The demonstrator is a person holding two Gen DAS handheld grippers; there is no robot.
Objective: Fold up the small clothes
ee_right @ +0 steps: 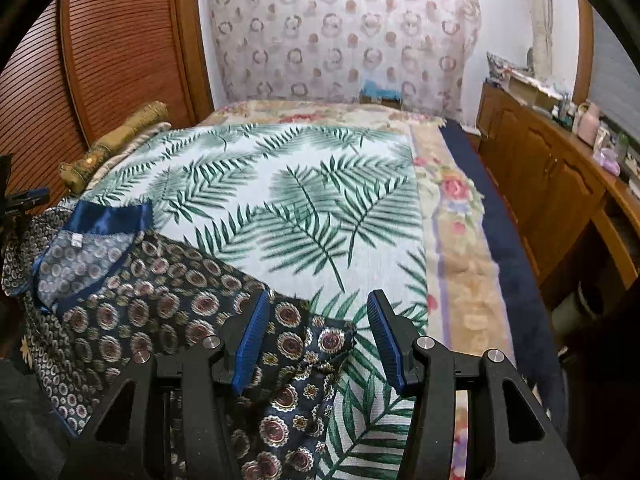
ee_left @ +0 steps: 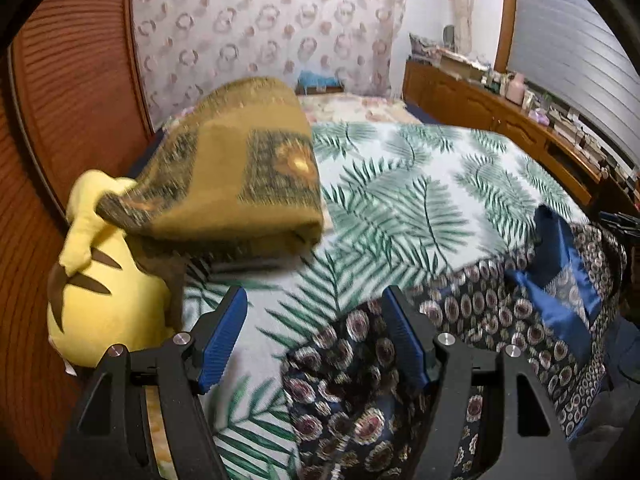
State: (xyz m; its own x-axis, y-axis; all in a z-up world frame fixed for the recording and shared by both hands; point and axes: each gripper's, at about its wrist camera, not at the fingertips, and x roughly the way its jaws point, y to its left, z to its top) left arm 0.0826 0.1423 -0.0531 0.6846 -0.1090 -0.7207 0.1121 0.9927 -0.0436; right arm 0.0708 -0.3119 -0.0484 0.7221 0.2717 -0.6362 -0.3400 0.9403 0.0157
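Your left gripper (ee_left: 314, 334) and right gripper (ee_right: 316, 338) both have jaws apart, gripping nothing; patterned navy top (ee_right: 160, 304) lies loose on palm-print bedspread (ee_right: 320, 184).

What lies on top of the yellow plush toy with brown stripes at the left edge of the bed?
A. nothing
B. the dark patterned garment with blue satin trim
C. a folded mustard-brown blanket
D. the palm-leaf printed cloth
C. In the left wrist view a corner of the folded mustard-brown blanket drapes over the yellow plush toy, while the dark patterned garment lies apart, to the right on the palm-leaf cloth.
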